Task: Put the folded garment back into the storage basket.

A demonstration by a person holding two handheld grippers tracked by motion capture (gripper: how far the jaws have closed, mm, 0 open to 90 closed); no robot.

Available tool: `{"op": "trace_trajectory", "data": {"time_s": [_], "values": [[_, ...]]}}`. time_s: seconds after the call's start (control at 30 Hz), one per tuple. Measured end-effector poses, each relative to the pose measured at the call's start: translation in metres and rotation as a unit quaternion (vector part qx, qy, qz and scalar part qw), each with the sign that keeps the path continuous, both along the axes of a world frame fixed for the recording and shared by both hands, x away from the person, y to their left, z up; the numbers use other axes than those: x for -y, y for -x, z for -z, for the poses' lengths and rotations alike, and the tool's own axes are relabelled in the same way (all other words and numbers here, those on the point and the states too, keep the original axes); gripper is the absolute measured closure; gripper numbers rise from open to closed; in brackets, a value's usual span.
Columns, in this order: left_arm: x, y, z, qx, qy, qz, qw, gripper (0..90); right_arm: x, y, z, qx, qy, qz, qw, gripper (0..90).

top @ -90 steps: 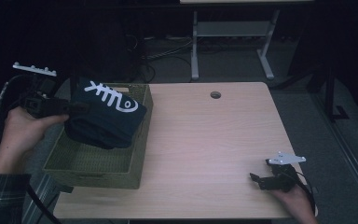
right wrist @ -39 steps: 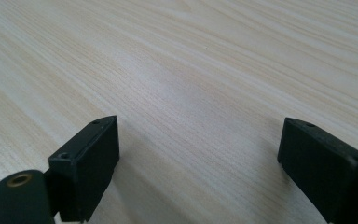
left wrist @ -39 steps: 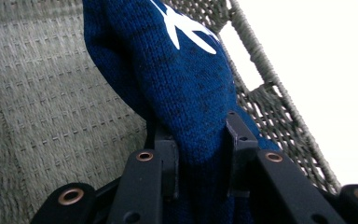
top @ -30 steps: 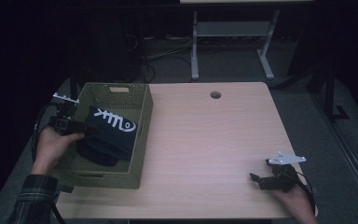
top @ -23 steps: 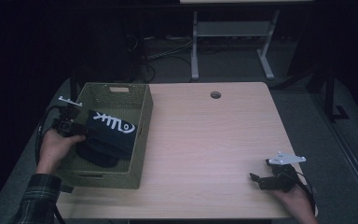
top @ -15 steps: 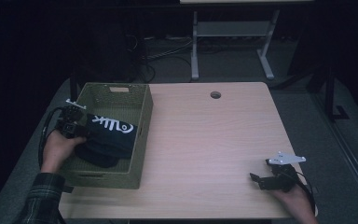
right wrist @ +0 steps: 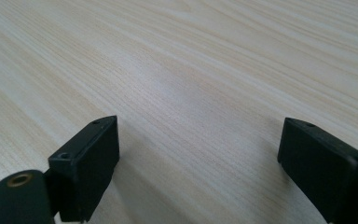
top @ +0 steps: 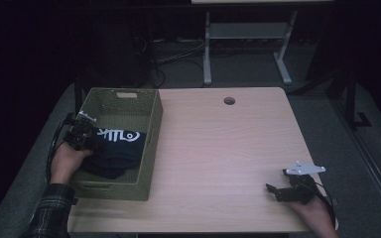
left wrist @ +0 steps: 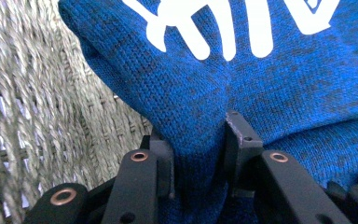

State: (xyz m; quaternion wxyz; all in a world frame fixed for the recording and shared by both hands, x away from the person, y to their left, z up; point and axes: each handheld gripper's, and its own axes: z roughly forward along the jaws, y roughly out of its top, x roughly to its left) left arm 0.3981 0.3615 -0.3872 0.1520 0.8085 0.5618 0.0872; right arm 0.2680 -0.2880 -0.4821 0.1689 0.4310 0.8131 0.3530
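A: Table (top: 218, 148), woven basket (top: 149, 144): blue knit garment (top: 116, 151) lies inside it, fold pinched by left hand-held gripper (left wrist: 199, 154).

B: Settle it flat on the basket's floor before releasing. Right hand-held gripper (right wrist: 198, 163) spread, far from the basket.

The left gripper (top: 82, 135) is coming down from above the basket (top: 151, 144) into its left side, carrying the blue garment (top: 116, 151) with it. The garment, which was hanging bunched over the basket's rim, is now lying low inside, its white print (a squiggly script) facing up. The left hand (top: 67, 161) is sinking nearer the table's left edge. In the left gripper view a fold of the blue knit is pinched between the jaws.
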Motion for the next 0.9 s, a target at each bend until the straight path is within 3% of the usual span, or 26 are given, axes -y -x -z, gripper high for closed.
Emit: {"op": "trace_trajectory", "data": {"time_s": [0.33, 0.67, 0.73, 0.83, 0.9], "values": [[-0.005, 0.001, 0.005, 0.004, 0.005, -0.005, 1.0, 61.8, 0.0, 0.0, 0.0, 0.0, 0.0, 0.0, 1.0, 12.3], [-0.013, 0.006, -0.005, 0.025, 0.022, -0.017, 0.9993, 35.7, 0.0, 0.0, 0.0, 0.0, 0.0, 0.0, 1.0, 12.3], [-0.013, 0.008, -0.008, 0.03, 0.035, -0.018, 0.9988, 33.1, 0.0, 0.0, 0.0, 0.0, 0.0, 0.0, 1.0, 12.3], [-0.011, 0.01, -0.016, 0.044, 0.017, -0.022, 0.9986, 24.6, 0.0, 0.0, 0.0, 0.0, 0.0, 0.0, 1.0, 12.2], [-0.012, 0.012, -0.023, 0.053, 0.025, -0.025, 0.9979, 22.6, 0.0, 0.0, 0.0, 0.0, 0.0, 0.0, 1.0, 12.3]]}}
